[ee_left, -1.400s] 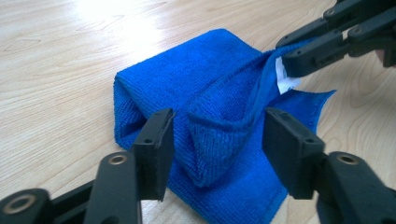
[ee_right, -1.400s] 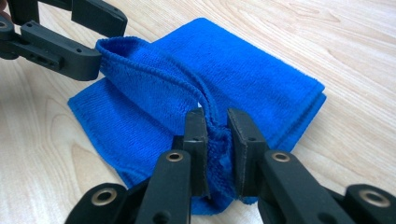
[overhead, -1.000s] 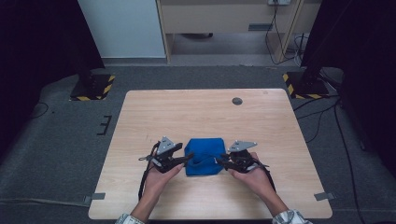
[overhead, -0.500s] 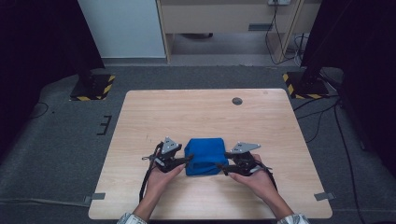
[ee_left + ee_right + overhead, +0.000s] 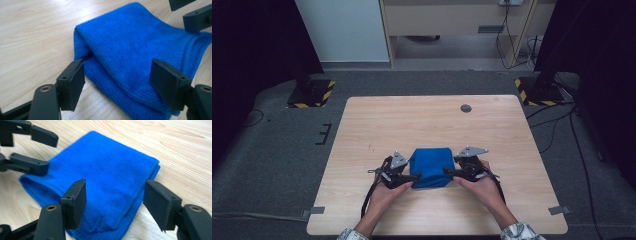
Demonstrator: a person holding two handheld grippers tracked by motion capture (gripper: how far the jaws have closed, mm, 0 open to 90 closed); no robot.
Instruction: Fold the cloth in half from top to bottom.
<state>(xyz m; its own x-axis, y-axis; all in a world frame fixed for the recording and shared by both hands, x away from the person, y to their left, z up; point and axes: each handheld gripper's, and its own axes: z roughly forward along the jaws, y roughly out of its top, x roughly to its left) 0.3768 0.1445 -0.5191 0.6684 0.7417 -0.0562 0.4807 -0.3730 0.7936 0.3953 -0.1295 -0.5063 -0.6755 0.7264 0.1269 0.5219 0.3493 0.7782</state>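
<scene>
High view: folded blue microfibre cloth [image 5: 431, 166] on worktop [image 5: 422, 120], flanked by left gripper [image 5: 413, 176] and right gripper [image 5: 449, 172], jaws just opened, apart, unclamped.

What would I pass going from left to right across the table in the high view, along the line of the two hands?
Left gripper → folded blue cloth → right gripper. Both grippers have just been opening, and their jaws stand open at the cloth's two sides.
</scene>
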